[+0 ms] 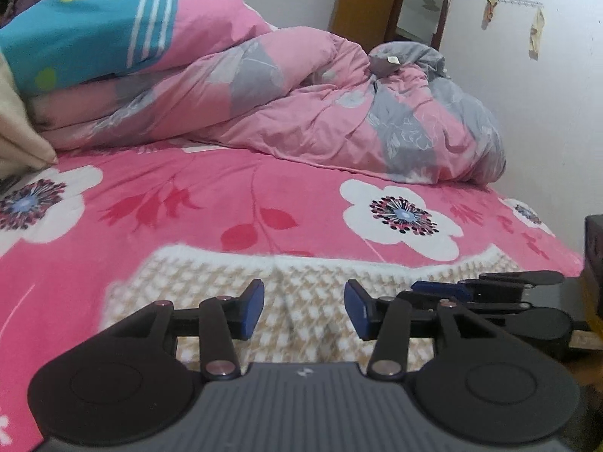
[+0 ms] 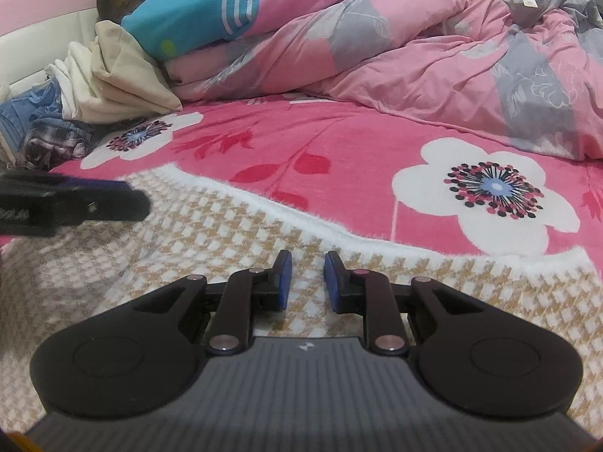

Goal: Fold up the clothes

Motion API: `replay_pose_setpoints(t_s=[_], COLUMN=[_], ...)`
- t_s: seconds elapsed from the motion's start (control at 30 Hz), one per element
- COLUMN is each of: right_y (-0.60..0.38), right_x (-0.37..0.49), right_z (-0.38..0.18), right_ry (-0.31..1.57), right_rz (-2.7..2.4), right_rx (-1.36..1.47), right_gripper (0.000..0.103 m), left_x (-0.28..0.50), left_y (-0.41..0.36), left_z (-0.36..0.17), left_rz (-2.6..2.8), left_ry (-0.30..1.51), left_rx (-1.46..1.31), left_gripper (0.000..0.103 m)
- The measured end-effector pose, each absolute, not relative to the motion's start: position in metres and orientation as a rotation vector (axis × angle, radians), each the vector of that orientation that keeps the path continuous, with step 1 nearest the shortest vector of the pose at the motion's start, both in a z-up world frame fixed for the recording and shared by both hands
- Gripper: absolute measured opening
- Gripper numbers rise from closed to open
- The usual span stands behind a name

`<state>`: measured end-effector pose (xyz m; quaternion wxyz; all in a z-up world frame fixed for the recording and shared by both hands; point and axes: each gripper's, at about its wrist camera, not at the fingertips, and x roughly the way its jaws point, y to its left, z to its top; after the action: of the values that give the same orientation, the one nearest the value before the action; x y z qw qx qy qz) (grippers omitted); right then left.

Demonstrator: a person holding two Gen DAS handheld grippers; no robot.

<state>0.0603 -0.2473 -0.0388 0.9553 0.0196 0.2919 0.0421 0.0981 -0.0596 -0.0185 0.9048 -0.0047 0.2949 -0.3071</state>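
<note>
A fuzzy tan-and-white checked garment (image 1: 309,275) with a white fluffy edge lies spread on the pink flowered bedsheet (image 1: 188,196). My left gripper (image 1: 304,309) hovers over the garment, its blue pads wide apart with only the lying cloth behind the gap. Its dark finger (image 2: 75,203) also enters the right wrist view from the left. My right gripper (image 2: 307,282) sits low over the same garment (image 2: 226,233), jaws a narrow gap apart and nothing pinched. In the left wrist view the right gripper (image 1: 471,293) lies just to the right.
A crumpled pink-and-grey duvet (image 2: 433,56) fills the back of the bed, with a teal white-striped cloth (image 2: 196,11) on it. A pile of cream, denim and plaid clothes (image 2: 75,94) sits at the back left. A wooden cabinet (image 1: 361,0) stands by the wall.
</note>
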Motion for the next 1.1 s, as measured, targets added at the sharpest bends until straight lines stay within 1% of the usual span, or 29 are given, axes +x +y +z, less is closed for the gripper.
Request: replay_pose_setpoints(t_s=[0.07,0.17,0.47,0.53,0.57,0.6,0.7,0.9,0.97,1.1], right_y=[-0.247,-0.248,-0.242,-0.236,-0.233,-0.231,-0.229,-0.229,-0.231,-0.234], right_x=[0.060,0.060,0.061,0.063,0.064,0.065,0.064,0.073,0.074,0.061], right_z=[-0.039,-0.039,-0.035,-0.028,-0.024,-0.019,-0.008,-0.033,-0.023,0.002], right_ry=[0.592,0.593,0.604,0.619,0.626,0.628,0.598,0.622,0.648,0.609], right_rz=[0.086,0.087,0.071,0.048,0.035,0.018,0.025,0.029,0.018,-0.062], right_rx=[0.044,0.050,0.012,-0.030,-0.048,-0.055,-0.034,0.007,0.025,-0.029], right_gripper=[0.019,0.019,0.019,0.023,0.028,0.030,0.030,0.033,0.033,0.034], left_x=[0.102,0.109,0.113,0.114,0.114,0.115,0.115,0.114,0.114,0.114], left_y=[-0.067,-0.068,-0.063,-0.062,-0.062,-0.062,-0.063,-0.064,-0.063,-0.062], left_z=[-0.028,-0.045,-0.051,-0.051,-0.052,-0.052,-0.053,-0.053,-0.053,-0.053], left_rz=[-0.639,-0.635,-0.648,-0.651,-0.652,-0.652,-0.651,-0.651,-0.654,-0.655], left_ry=[0.634,0.673,0.681,0.682,0.683,0.682,0.677,0.676,0.676,0.675], left_rx=[0.001,-0.020,-0.056,-0.062,-0.062,-0.060,-0.056,-0.051,-0.059,-0.060], left_gripper=[0.049,0.054,0.055,0.055,0.055,0.056,0.056,0.056,0.056,0.056])
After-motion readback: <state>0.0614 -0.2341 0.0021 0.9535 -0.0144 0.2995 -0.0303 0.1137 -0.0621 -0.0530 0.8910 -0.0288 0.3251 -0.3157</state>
